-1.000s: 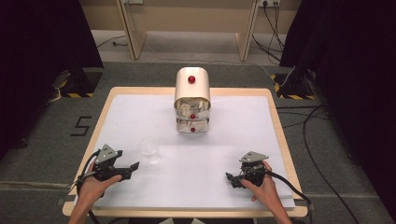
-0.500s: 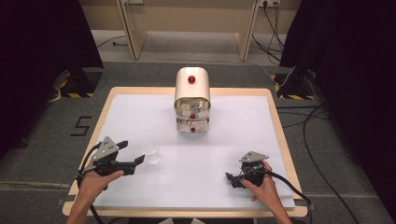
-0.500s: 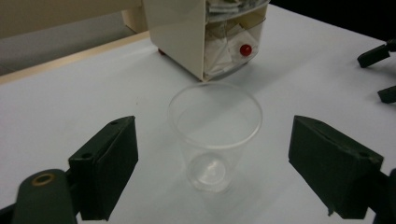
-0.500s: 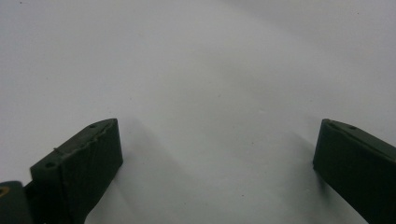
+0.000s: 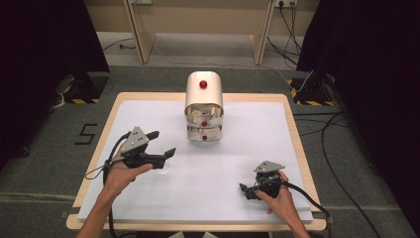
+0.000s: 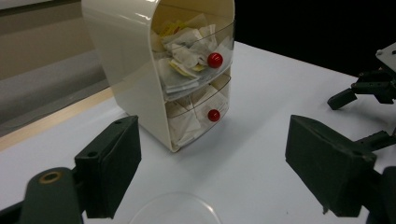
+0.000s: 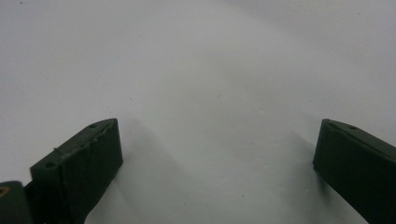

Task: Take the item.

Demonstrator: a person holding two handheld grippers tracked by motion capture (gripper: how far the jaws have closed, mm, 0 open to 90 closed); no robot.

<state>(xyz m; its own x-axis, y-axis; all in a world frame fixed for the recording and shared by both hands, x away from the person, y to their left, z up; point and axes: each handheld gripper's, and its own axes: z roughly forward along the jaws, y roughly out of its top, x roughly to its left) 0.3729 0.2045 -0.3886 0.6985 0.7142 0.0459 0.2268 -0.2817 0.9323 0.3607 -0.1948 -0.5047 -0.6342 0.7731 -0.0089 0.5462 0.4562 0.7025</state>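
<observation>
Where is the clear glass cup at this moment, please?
In the high view the clear glass cup stands on the white table, left of centre, right at the open left gripper. The cream drawer cabinet stands farther back.

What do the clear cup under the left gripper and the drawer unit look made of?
Clear cup: glass or clear plastic, can't tell which; transparent, with only a thin glossy rim showing. Drawer unit: likely plastic; glossy cream shell with highlights, see-through drawer fronts showing paper sachets, shiny red knobs.

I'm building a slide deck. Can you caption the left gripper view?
Open left gripper above a clear glass, facing a cream two-drawer organizer stuffed with tea bags.
</observation>
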